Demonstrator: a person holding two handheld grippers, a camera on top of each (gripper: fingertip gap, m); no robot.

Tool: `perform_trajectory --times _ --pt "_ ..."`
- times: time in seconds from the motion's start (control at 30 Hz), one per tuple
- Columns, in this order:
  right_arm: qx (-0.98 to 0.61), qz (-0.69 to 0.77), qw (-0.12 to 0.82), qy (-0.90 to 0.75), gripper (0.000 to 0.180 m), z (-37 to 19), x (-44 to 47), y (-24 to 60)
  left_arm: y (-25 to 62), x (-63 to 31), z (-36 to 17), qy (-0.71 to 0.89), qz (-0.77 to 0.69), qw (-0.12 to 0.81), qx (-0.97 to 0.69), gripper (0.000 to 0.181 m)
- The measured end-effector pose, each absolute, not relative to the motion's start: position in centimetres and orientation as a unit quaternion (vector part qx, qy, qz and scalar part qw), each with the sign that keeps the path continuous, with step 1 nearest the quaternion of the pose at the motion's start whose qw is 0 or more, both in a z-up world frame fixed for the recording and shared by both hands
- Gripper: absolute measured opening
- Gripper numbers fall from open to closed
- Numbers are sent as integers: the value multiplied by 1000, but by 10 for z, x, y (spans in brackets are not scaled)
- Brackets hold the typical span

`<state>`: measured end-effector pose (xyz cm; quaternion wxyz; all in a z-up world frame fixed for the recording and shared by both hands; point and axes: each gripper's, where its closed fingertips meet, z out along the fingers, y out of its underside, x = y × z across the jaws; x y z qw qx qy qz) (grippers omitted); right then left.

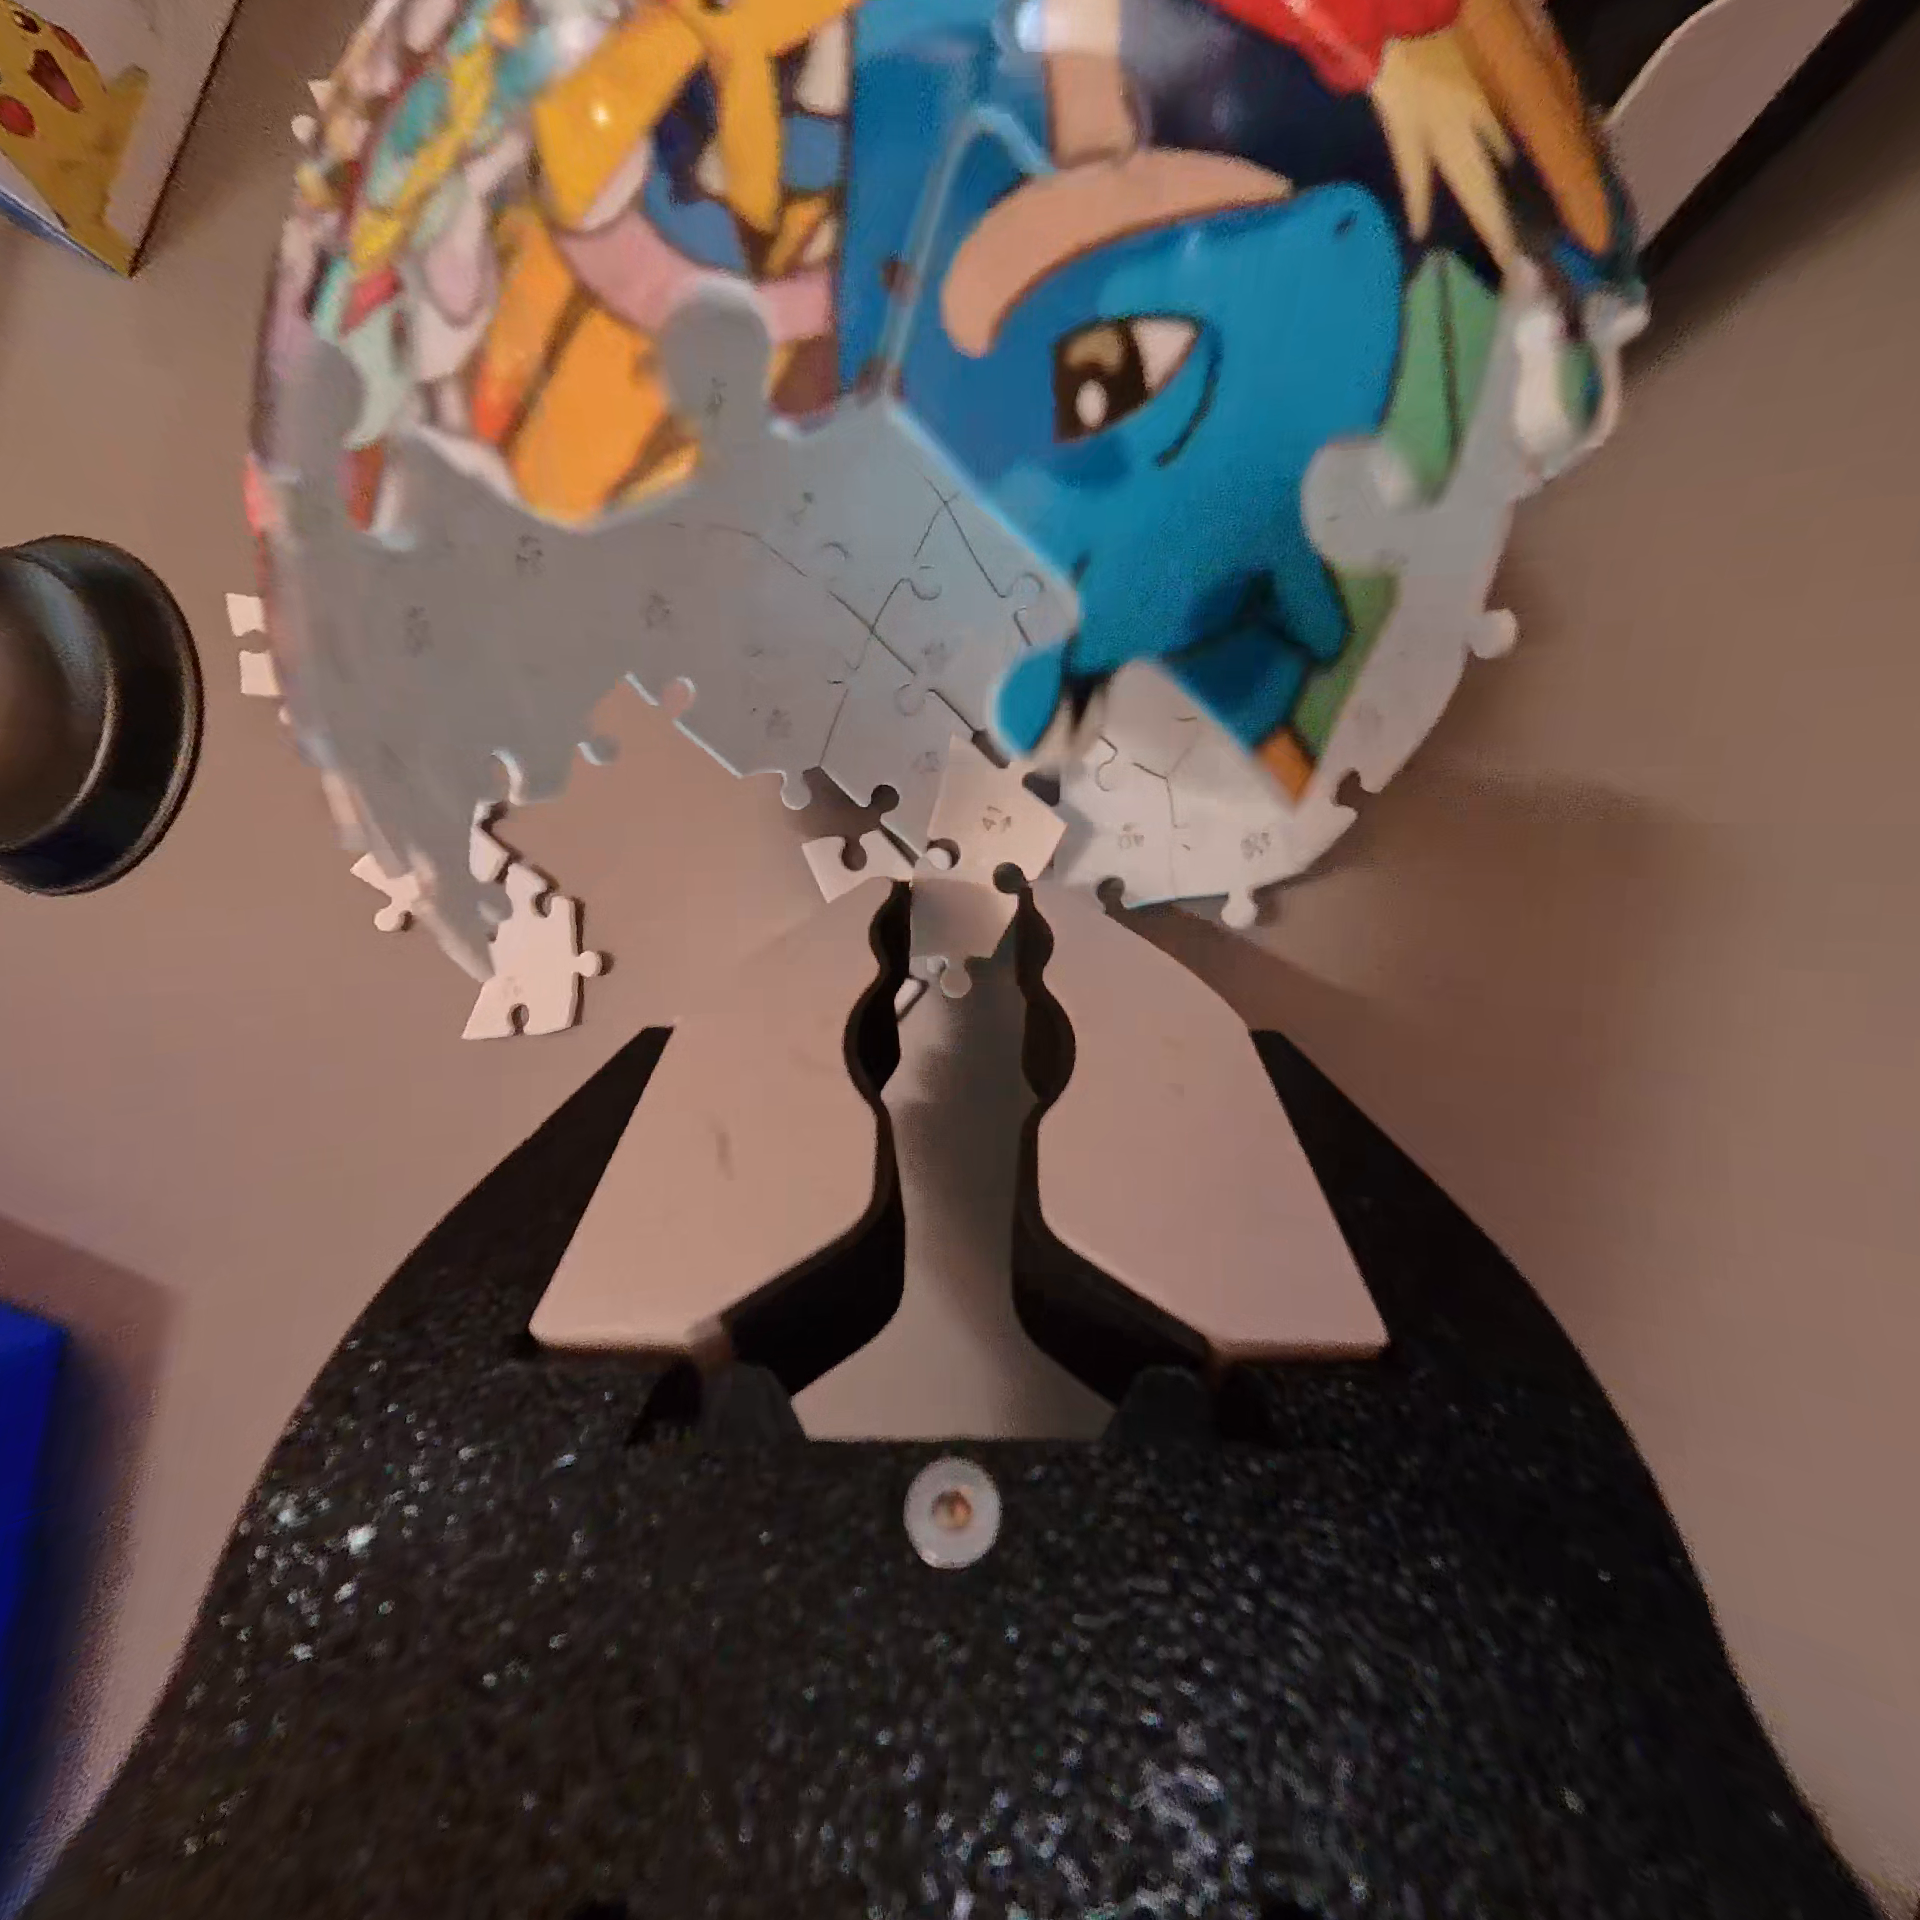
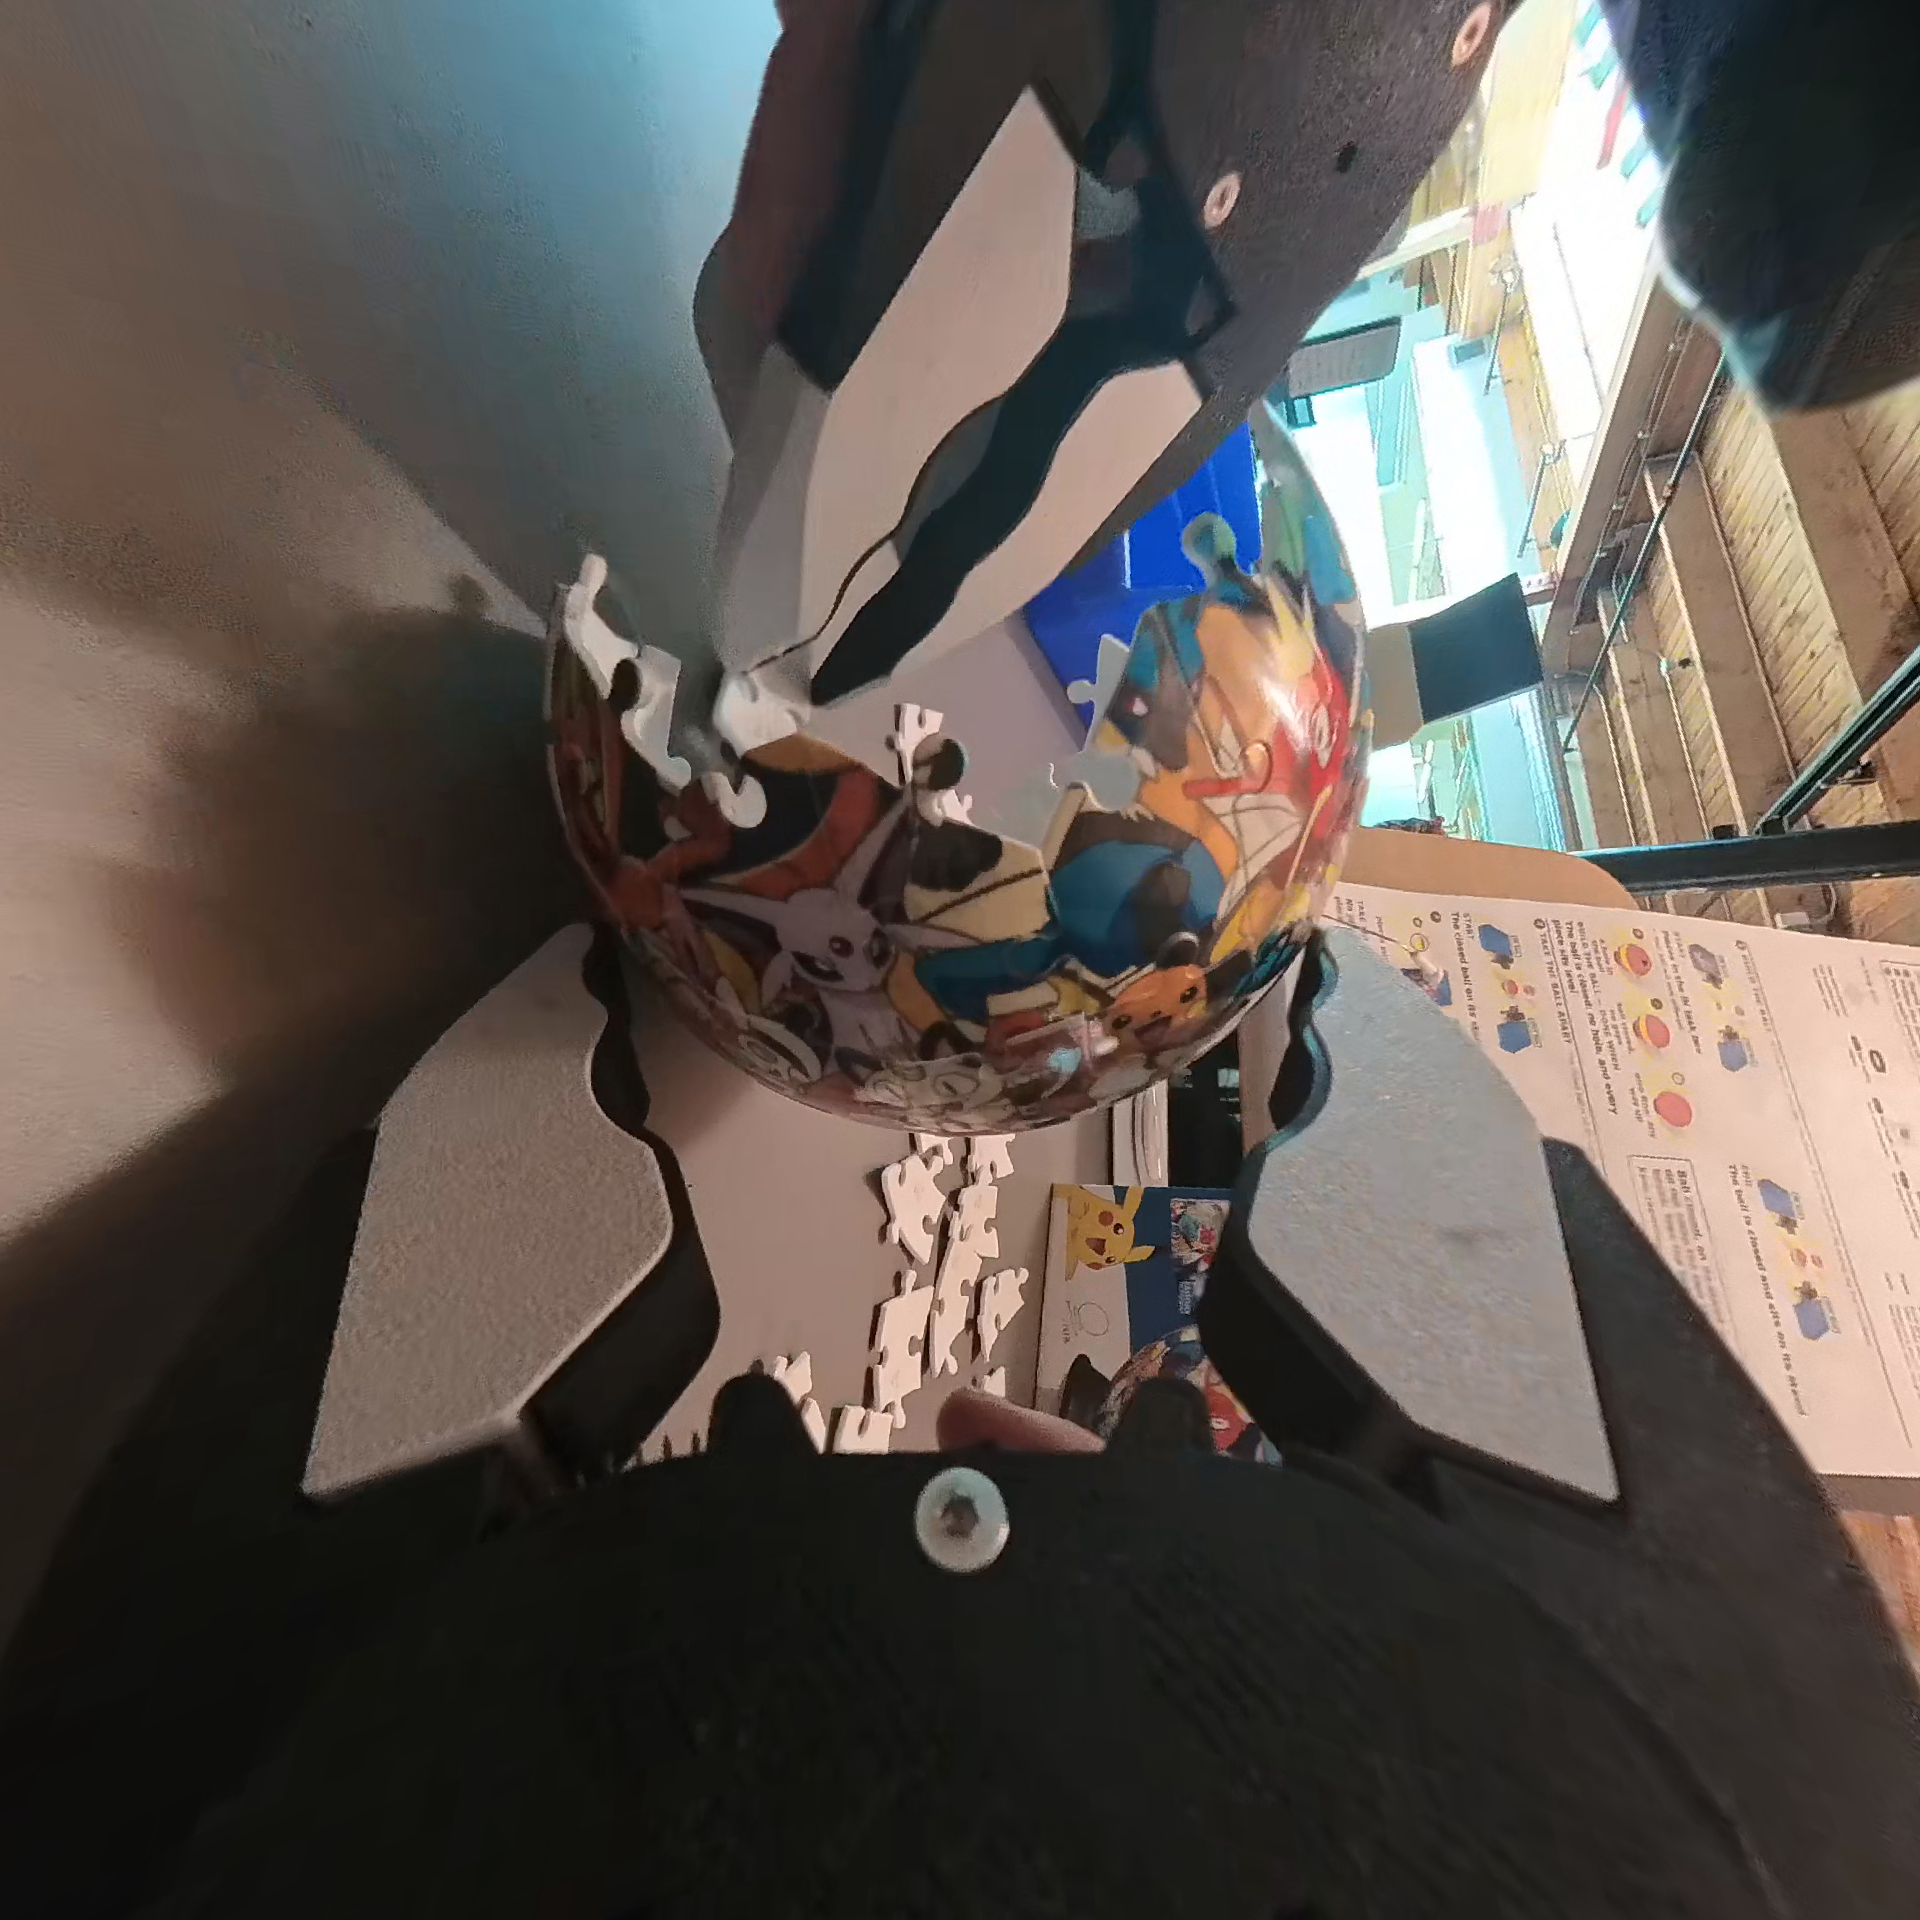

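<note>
A partly built puzzle ball (image 1: pixel 1091 343) with bright cartoon pictures fills the left wrist view, its open rim and pale inside facing me. My left gripper (image 1: pixel 958 925) is shut on a single puzzle piece (image 1: pixel 961 930), held right at the ball's jagged rim. In the right wrist view my right gripper (image 2: pixel 956 997) is shut on the puzzle ball (image 2: pixel 966 914), its fingers pressing both sides. The left gripper (image 2: pixel 764 701) comes down from above there with the piece (image 2: pixel 753 712) at the rim.
Loose white puzzle pieces (image 2: pixel 951 1278) lie on the table below the ball. A puzzle box (image 2: pixel 1127 1299) and an instruction sheet (image 2: pixel 1621 1122) lie to the right. A black round stand (image 1: pixel 83 717) and another box (image 1: pixel 73 125) are at the left.
</note>
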<state>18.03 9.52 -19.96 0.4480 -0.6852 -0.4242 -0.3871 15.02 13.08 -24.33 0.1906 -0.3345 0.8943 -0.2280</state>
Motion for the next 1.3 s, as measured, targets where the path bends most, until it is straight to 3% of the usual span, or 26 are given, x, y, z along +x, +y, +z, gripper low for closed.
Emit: perform_trajectory --times 0.9,1.13,1.3 --pt "-638 -449 389 -490 115 -193 157 103 133 135 -256 838 -213 181 -469 19" --pt "-637 -450 390 -490 115 -193 155 105 129 130 -254 846 -235 189 -440 20" --pt "-636 -450 390 -491 115 -192 154 105 129 135 -247 842 -250 214 -427 8"
